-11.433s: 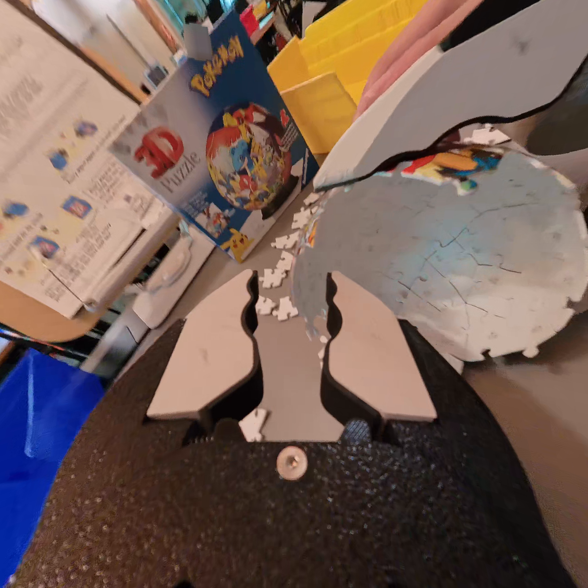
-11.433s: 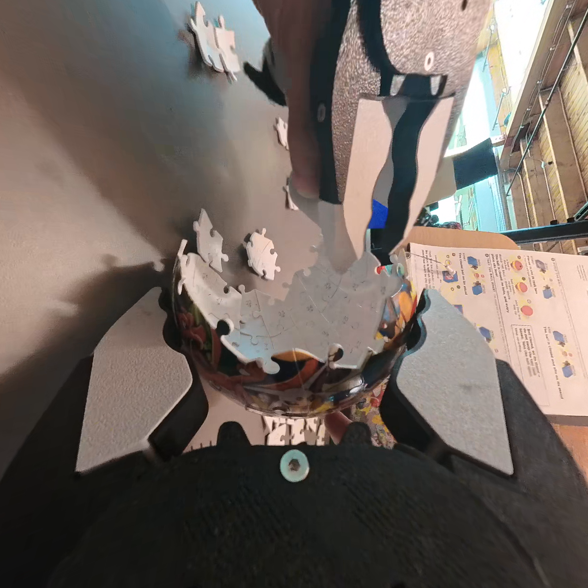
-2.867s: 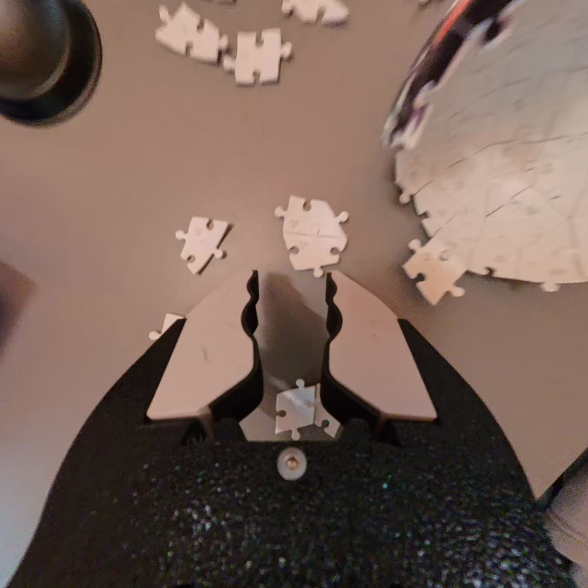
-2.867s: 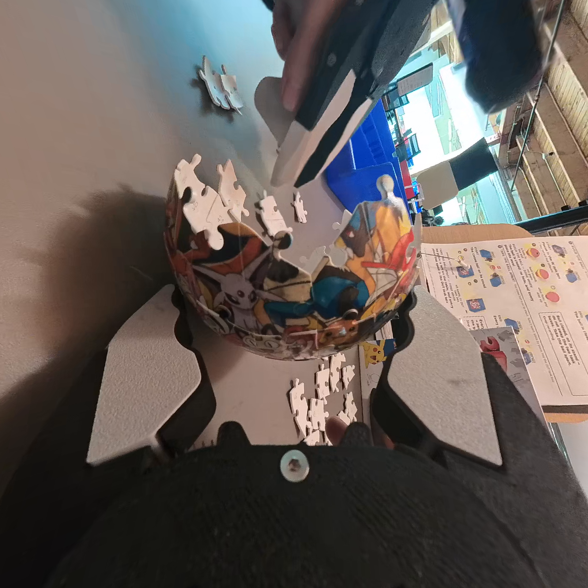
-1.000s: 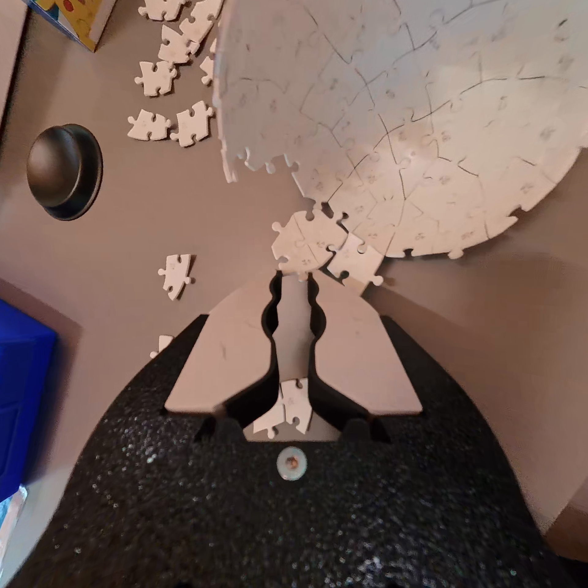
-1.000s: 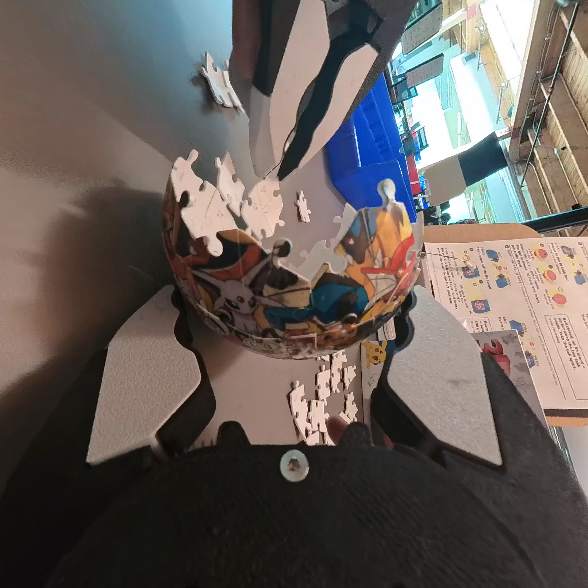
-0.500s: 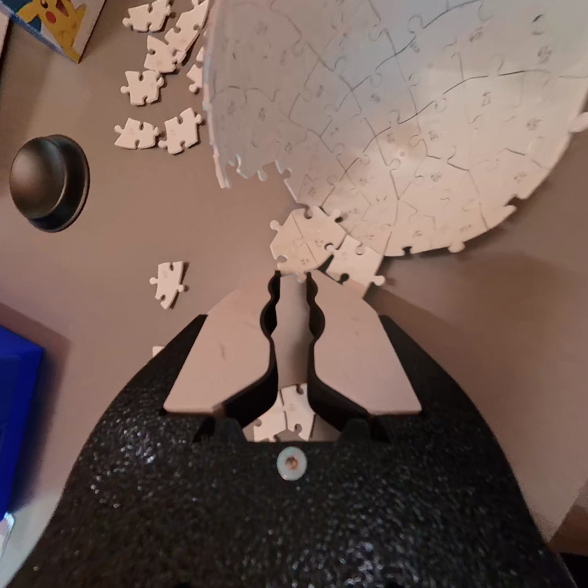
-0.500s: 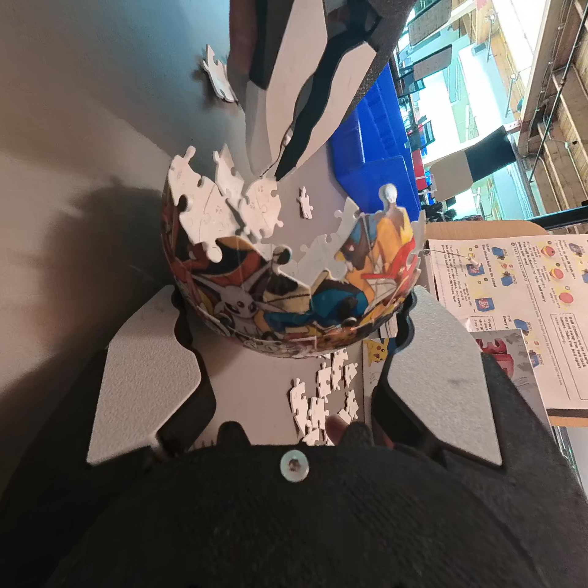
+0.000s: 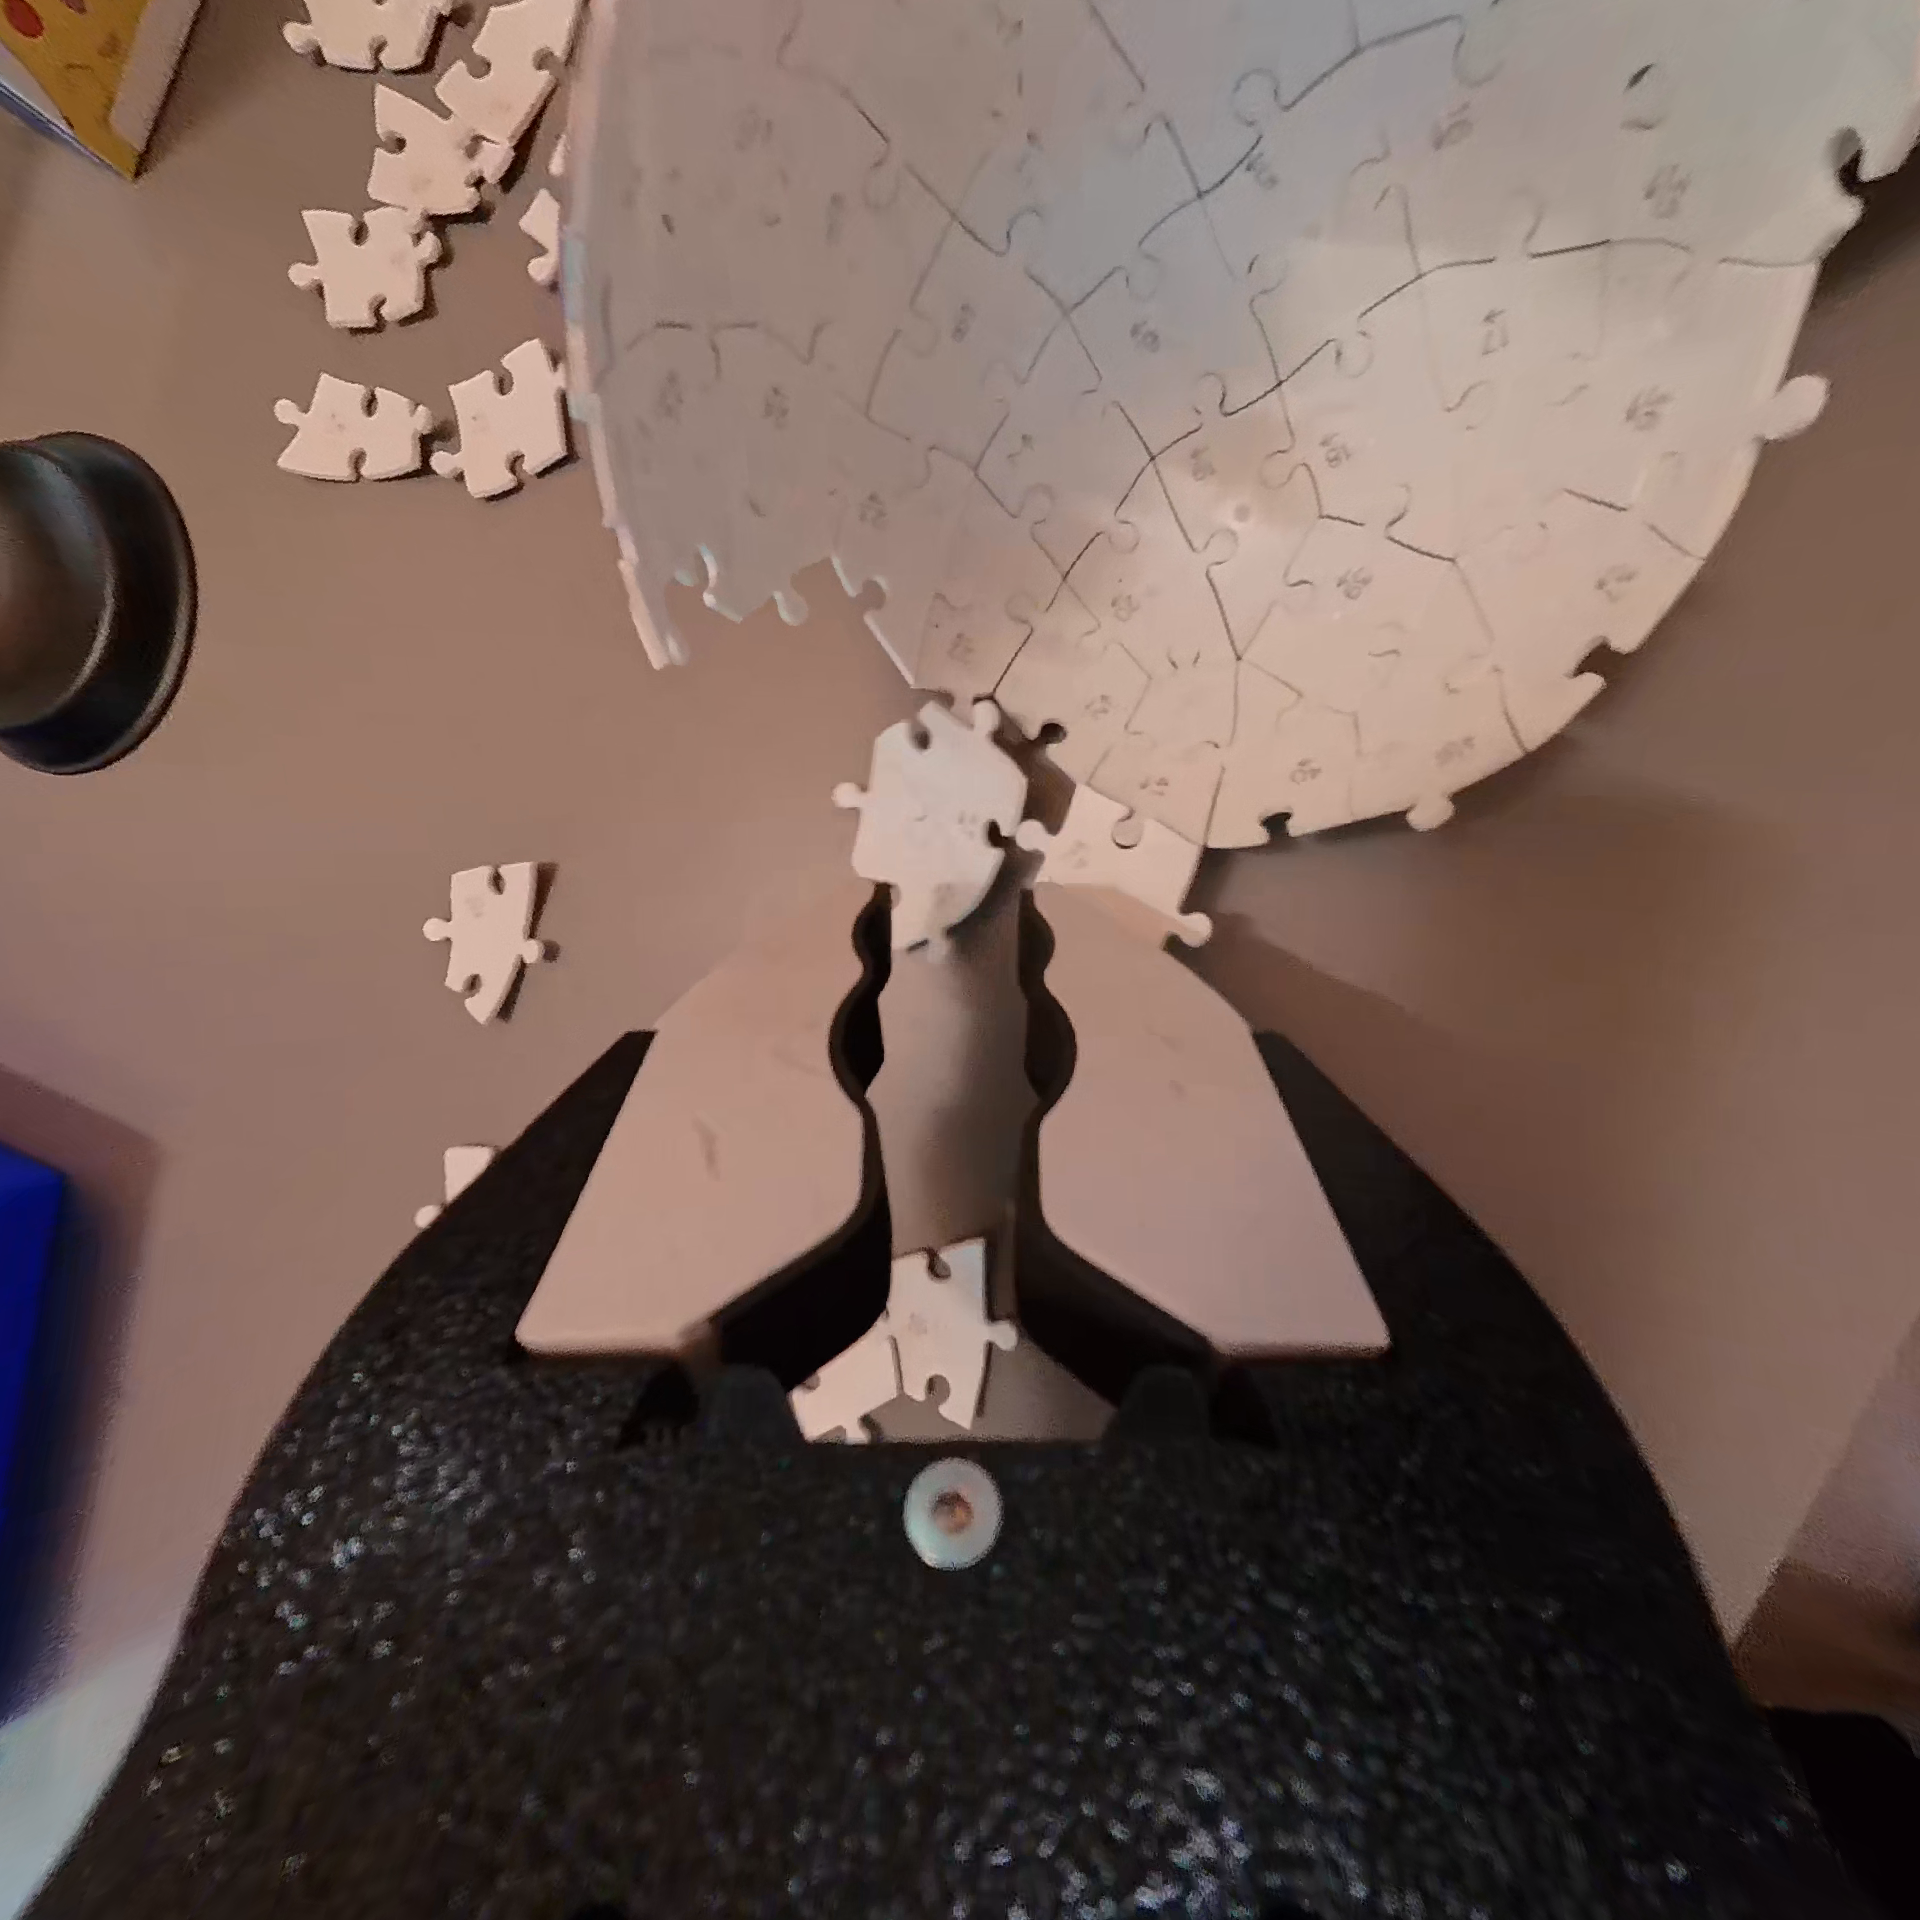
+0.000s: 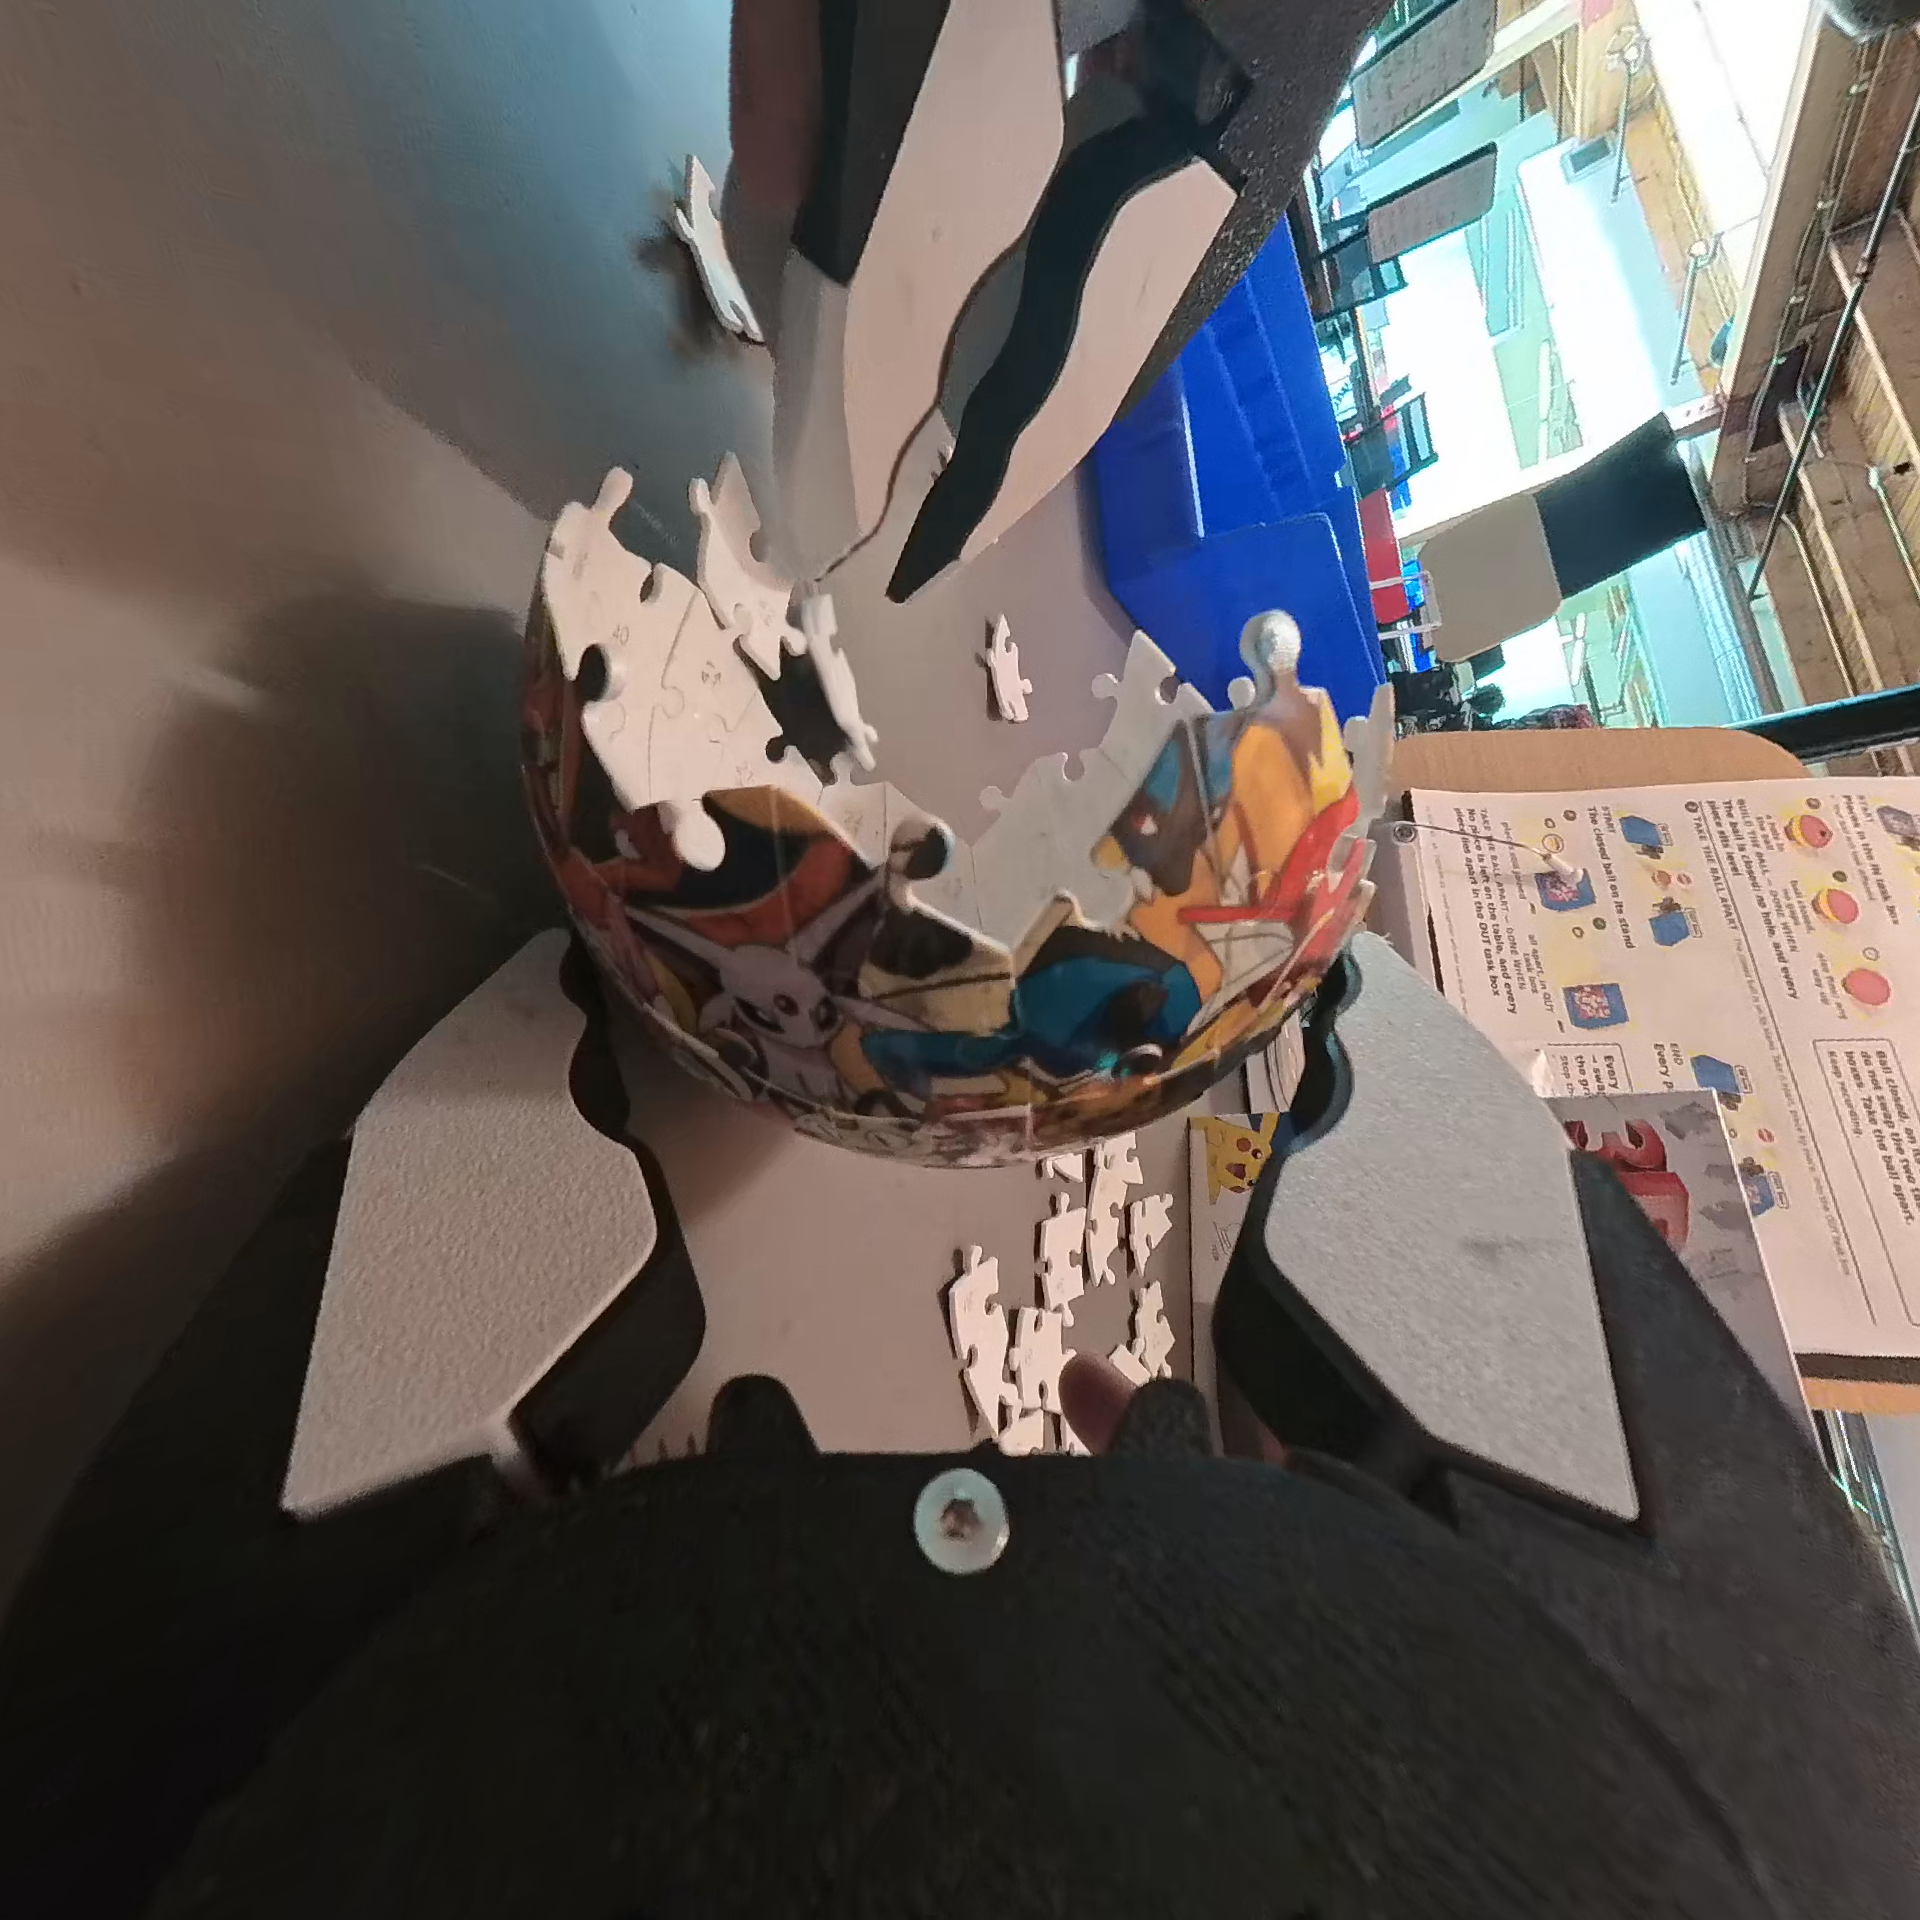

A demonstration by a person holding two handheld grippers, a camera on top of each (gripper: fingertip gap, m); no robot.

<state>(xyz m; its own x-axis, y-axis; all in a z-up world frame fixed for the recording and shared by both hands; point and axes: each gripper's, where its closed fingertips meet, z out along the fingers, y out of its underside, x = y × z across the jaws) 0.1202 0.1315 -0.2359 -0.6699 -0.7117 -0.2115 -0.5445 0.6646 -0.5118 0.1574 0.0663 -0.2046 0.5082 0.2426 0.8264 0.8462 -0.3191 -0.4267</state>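
- Lying loose on the grey table [image 9: 1455, 1039], white puzzle pieces [image 9: 353, 436] ring a black knob [image 9: 73, 603]; blue bins [image 10: 1236, 468] and an instruction sheet [image 10: 1662, 987] stand beyond.
- Right gripper [image 10: 956, 997] clamps the half-built puzzle ball [image 10: 935, 935], jaws wide.
- Left gripper [image 9: 951, 914], jaws narrowly parted, pinches a white piece [image 9: 930, 821] at the ball's rim.
- That piece has tilted away from its neighbours since half a second ago.

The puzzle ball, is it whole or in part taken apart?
Partly apart: the puzzle ball is an open half-shell with a jagged rim; loose pieces lie beside it.
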